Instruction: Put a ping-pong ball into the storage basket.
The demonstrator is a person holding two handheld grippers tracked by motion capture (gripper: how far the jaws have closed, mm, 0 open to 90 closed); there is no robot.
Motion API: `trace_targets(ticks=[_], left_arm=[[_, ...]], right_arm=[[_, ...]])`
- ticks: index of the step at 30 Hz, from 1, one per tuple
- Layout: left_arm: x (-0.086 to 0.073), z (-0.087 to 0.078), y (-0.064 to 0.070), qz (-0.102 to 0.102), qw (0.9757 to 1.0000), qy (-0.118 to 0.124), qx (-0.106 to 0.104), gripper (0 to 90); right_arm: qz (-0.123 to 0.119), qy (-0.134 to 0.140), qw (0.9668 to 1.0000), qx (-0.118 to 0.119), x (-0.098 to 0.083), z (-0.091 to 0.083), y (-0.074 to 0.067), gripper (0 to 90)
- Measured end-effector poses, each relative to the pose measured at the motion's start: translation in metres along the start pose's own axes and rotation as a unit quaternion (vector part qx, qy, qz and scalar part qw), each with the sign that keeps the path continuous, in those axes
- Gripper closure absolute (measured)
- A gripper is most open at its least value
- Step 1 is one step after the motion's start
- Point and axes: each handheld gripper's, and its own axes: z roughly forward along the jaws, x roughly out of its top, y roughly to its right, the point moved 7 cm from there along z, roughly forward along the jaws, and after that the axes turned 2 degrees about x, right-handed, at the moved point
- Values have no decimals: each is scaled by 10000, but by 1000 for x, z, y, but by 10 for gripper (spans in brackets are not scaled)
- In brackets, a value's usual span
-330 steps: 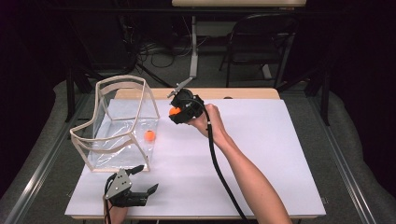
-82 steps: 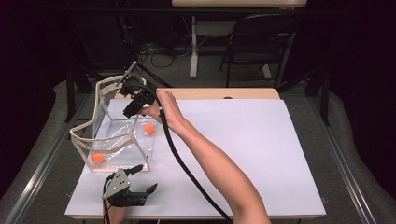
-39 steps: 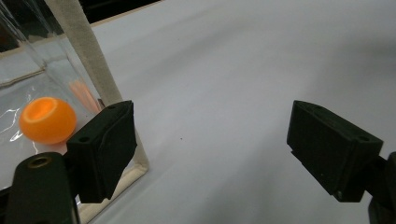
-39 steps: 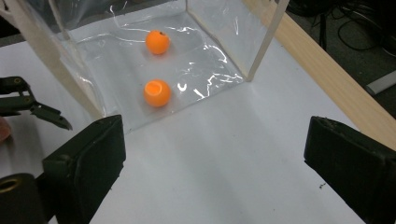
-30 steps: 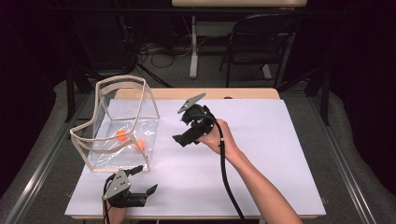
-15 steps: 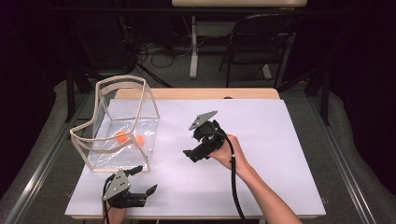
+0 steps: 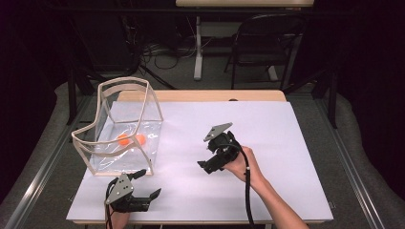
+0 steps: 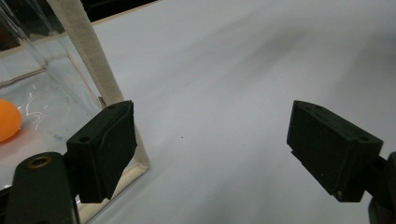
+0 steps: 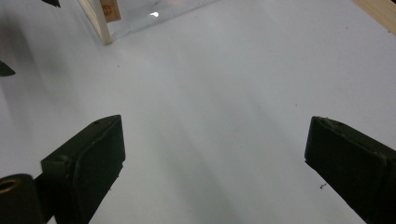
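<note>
- Orange against clear plastic: two small balls (image 7: 131,140) lay side by side on the floor of the transparent bin (image 7: 123,127), toward its left-rear part, touching or nearly so.
- Half a second earlier the right claw (image 7: 206,166) had been closer to the bin; it had since drawn back toward the middle of the white worktop (image 7: 286,143), well apart from the bin's open side.
- Eleven seconds before, that claw had carried an orange ball and only one lay in the bin; by this moment both were inside, so the dropping-in looked finished for these two.
- Right claw jaws stood spread wide with nothing between them, as the right gripper view showed over bare white surface, with the bin's cream corner post (image 9: 95,21) far ahead.
- Left claw (image 7: 143,188) rested at the near edge of the worktop, just in front of the bin, in the same place as in every earlier picture; its jaws were spread and empty.
- From the left gripper view, the bin's cream-taped edge (image 8: 95,70) rose just beside one jaw, and one orange ball (image 8: 8,120) showed through the wall.
- Judging by the retreat, the right hand was probably returning to rest or heading for another ball.
</note>
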Motion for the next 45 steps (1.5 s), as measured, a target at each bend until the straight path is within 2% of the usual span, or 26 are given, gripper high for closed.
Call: trace_targets(ticks=[14, 26, 36, 45], left_arm=[[0, -1, 0, -38, 10000, 11, 33, 158], [0, -1, 0, -37, 10000, 13, 28, 158], [0, 0, 1, -22, 10000, -16, 34, 158], [0, 0, 0, -27, 10000, -22, 43, 158]], right_arm=[[141, -125, 9998, -105, -29, -7, 3, 24], [454, -46, 9986, -253, -71, -21, 11, 11], [652, 147, 9973, -316, -102, -29, 15, 10], [696, 327, 9963, -379, -124, -32, 13, 12]])
